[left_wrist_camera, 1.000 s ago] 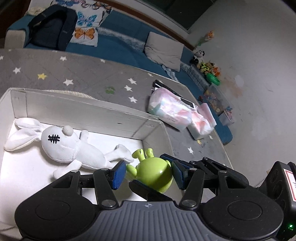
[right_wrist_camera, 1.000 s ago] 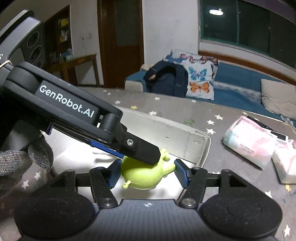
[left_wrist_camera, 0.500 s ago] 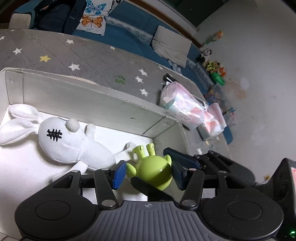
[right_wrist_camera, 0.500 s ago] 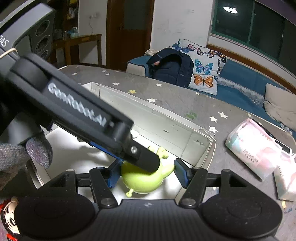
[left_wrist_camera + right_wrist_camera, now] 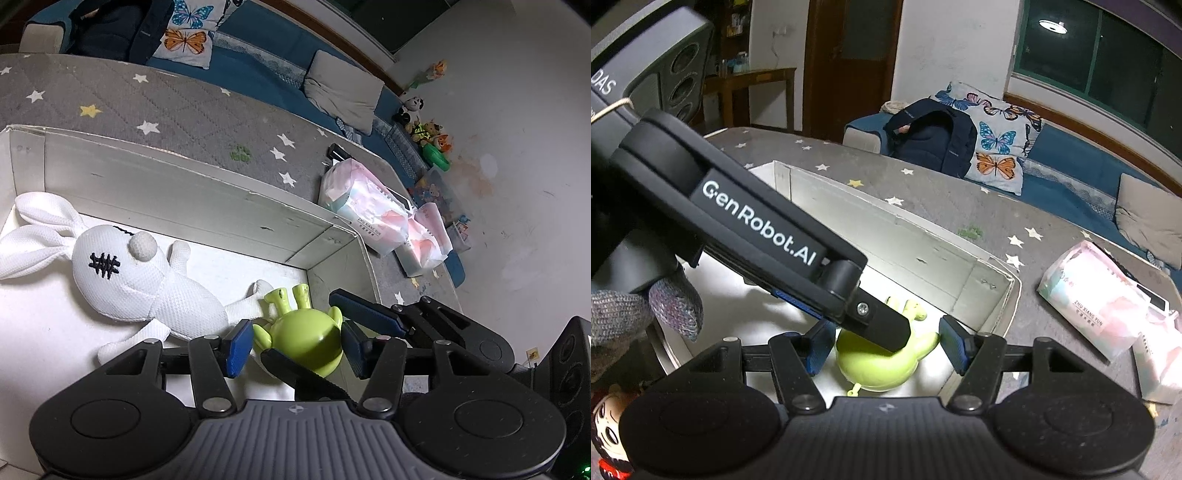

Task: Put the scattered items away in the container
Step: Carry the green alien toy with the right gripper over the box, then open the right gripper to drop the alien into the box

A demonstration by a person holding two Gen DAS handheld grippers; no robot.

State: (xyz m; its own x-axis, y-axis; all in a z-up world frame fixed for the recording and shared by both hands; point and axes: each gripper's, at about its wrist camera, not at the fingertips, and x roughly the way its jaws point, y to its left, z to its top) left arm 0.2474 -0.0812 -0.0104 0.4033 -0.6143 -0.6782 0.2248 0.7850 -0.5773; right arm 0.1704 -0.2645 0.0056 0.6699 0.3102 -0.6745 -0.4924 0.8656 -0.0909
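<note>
A lime green toy figure (image 5: 304,334) sits inside the white cardboard box (image 5: 192,184), at its right end, next to a white plush rabbit (image 5: 122,273). My left gripper (image 5: 295,343) stands around the green toy with jaws open and a small gap on each side. My right gripper (image 5: 888,347) also brackets the green toy (image 5: 875,365) from another side, jaws open with gaps. The left gripper's finger (image 5: 879,325) crosses over the toy in the right wrist view. The box wall (image 5: 897,240) shows behind it.
Two pink tissue packs (image 5: 364,210) lie on the grey star-patterned mat (image 5: 184,110) right of the box, also in the right wrist view (image 5: 1097,302). A doll face (image 5: 607,439) sits at the lower left. A blue sofa with cushions and a backpack stands behind.
Both grippers have lowered with the green toy into the box's right end. Their jaws now stand slightly wider around it.
</note>
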